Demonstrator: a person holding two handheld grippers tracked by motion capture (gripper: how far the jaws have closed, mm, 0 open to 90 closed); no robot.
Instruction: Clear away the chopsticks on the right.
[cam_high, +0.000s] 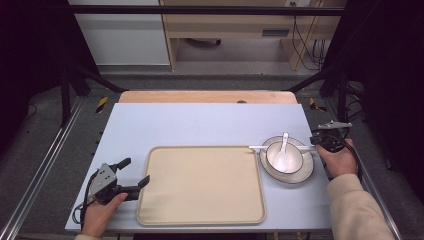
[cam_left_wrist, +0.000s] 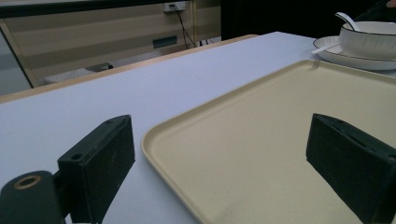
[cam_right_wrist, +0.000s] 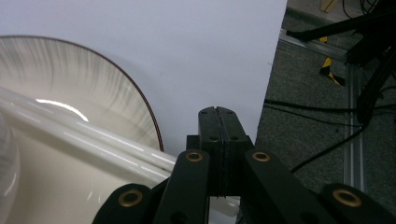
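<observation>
Your left gripper (cam_high: 134, 176) sits open at the tray's (cam_high: 200, 217) lower-left edge; your right gripper (cam_high: 316, 146) clamps chopsticks (cam_high: 257, 147) at right.

- No text, label, brand, number or sign can be read in any of the views.
- The tray (cam_high: 201, 185), the plate (cam_high: 305, 172), the bowl (cam_high: 295, 156) and the spoon (cam_high: 283, 145) carry no print that can be made out.
- The black-and-yellow striped tape (cam_high: 101, 104) on the floor beside the surface (cam_high: 200, 125) bears no lettering.
- The small fitting on the far wall (cam_left_wrist: 173, 6) in the left gripper view is too small to tell any marking.
</observation>
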